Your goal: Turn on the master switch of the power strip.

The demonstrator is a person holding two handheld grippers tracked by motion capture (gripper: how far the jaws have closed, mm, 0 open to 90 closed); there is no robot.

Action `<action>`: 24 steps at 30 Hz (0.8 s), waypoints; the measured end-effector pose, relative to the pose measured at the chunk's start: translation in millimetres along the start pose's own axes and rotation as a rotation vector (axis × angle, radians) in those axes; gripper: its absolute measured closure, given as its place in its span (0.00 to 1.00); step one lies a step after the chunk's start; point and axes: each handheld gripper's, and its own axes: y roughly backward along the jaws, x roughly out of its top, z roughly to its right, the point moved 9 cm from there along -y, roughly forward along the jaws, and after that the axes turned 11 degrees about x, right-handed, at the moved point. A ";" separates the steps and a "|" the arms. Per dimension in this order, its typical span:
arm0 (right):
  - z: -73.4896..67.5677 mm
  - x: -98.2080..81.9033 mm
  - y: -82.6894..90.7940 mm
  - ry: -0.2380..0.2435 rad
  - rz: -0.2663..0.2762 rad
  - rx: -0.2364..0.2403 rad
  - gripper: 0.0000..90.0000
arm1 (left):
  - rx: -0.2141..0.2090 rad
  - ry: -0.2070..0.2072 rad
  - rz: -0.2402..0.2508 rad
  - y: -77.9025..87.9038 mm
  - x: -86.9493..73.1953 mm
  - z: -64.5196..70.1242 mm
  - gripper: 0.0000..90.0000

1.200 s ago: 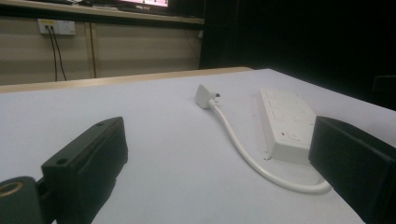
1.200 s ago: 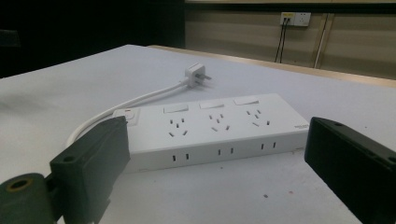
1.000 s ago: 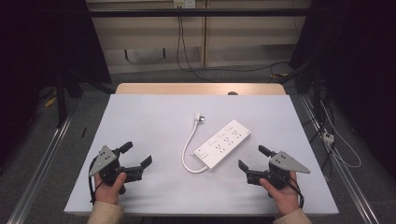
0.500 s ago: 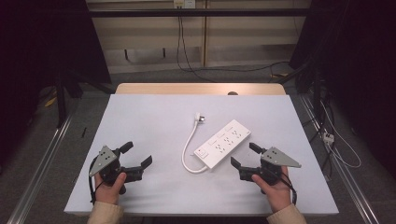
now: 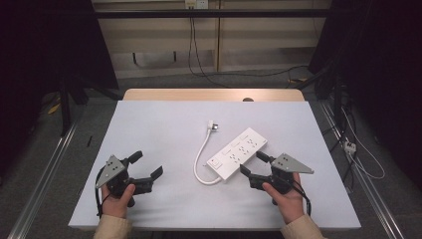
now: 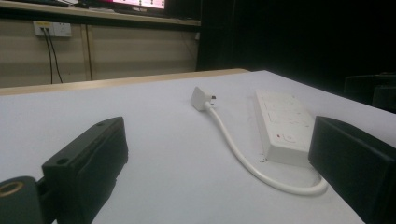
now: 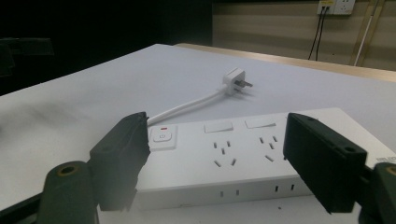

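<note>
A white power strip (image 5: 238,153) lies slantwise on the white table (image 5: 159,124), right of centre. Its short cable (image 5: 199,162) loops round to a white plug (image 5: 213,125) lying farther back. My right gripper (image 5: 252,162) sits at the strip's near long edge, fingertips close to it. In the right gripper view the strip (image 7: 243,149) lies just ahead of the right gripper (image 7: 217,140), whose jaws have just been closing and stand open with nothing pressed between them. My left gripper (image 5: 148,164) rests open at the front left, well apart from the strip (image 6: 285,123) and plug (image 6: 201,98).
A wooden edge (image 5: 214,94) borders the table's far side. Behind it is a wall with a socket (image 5: 195,4) and hanging cables. Metal rails (image 5: 45,169) run along the floor on both sides, and loose wires (image 5: 351,147) lie at the right.
My right gripper has slid left and slightly forward up to the power strip, and its jaws have narrowed a little. The left gripper, strip and plug have stayed put.
</note>
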 end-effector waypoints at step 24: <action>-7.5 2.6 -25.3 -0.007 -0.033 0.037 0.37 | -0.003 0.001 0.003 -0.9 0.8 1.0 0.05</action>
